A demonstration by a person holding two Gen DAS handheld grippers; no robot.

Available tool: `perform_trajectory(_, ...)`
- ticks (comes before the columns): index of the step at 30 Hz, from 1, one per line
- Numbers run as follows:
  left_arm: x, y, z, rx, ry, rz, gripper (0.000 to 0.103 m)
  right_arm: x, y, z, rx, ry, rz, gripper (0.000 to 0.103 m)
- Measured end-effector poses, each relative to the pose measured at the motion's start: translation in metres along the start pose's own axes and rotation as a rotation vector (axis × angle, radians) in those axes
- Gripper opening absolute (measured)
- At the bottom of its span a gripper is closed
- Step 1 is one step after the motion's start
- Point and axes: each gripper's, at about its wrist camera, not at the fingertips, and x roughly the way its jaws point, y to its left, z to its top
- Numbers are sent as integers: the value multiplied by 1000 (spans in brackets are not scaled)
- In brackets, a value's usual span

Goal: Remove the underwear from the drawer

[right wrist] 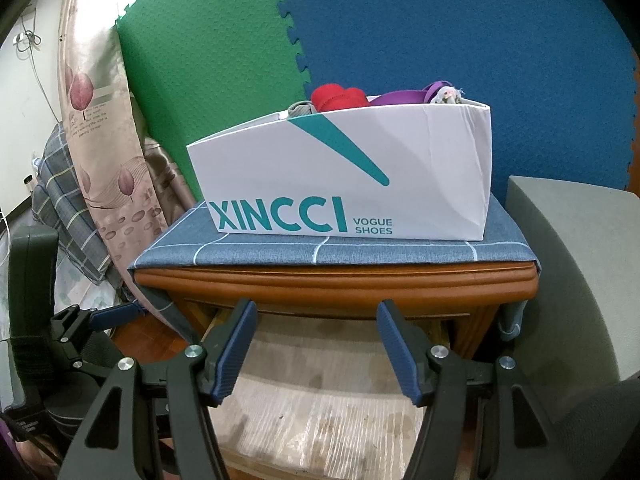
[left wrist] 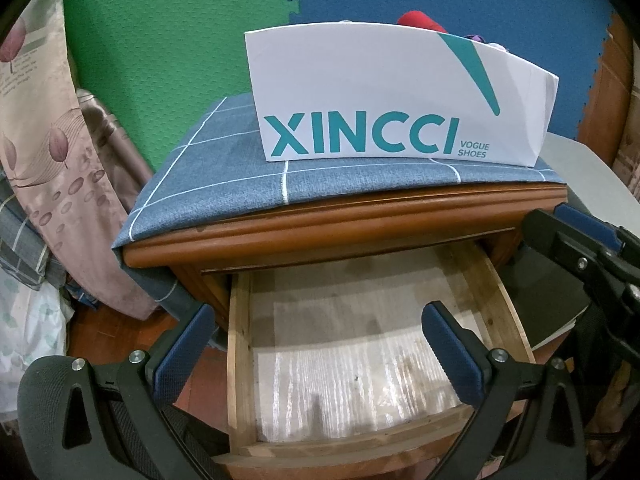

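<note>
The wooden drawer (left wrist: pixel 239 340) of the nightstand stands pulled out, and only a pale streaked liner (left wrist: pixel 340 360) shows inside it. My left gripper (left wrist: pixel 319 314) hovers open over the drawer with nothing between its blue pads. My right gripper (right wrist: pixel 317 307) is open too, empty, above the drawer's bottom (right wrist: pixel 320 412) and facing the nightstand front. A white XINCCI shoe box (right wrist: pixel 360 168) sits on top of the nightstand. Rolled red (right wrist: pixel 338 98), purple (right wrist: pixel 400 98) and grey (right wrist: pixel 300 109) garments show over its rim; only the red one (left wrist: pixel 418 20) shows clearly in the left wrist view.
A blue checked cloth (left wrist: pixel 240 184) covers the nightstand top (right wrist: pixel 320 280). A patterned curtain (left wrist: pixel 52 160) and bedding hang to the left. A grey padded surface (right wrist: pixel 580 260) stands on the right. Green and blue foam mats (right wrist: pixel 440 40) line the wall behind.
</note>
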Motion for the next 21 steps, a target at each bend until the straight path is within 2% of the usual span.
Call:
perform_trajectory(6,0,0,0,2,-5,-1,103,0,0,-2,0,4,0,64)
perform_trajectory(12,-11,11,-4,-29,-115,-32,103,0,-1,-2,5,10,1,64)
perform_trajectory(18,-11,15,0,-40,-97,-20,103,-7,-9,0,25,3,-5,64)
perform_trajectory(21,-12,13,5,-32,-89,16,103,-14,-20,7,51,-8,-8,64)
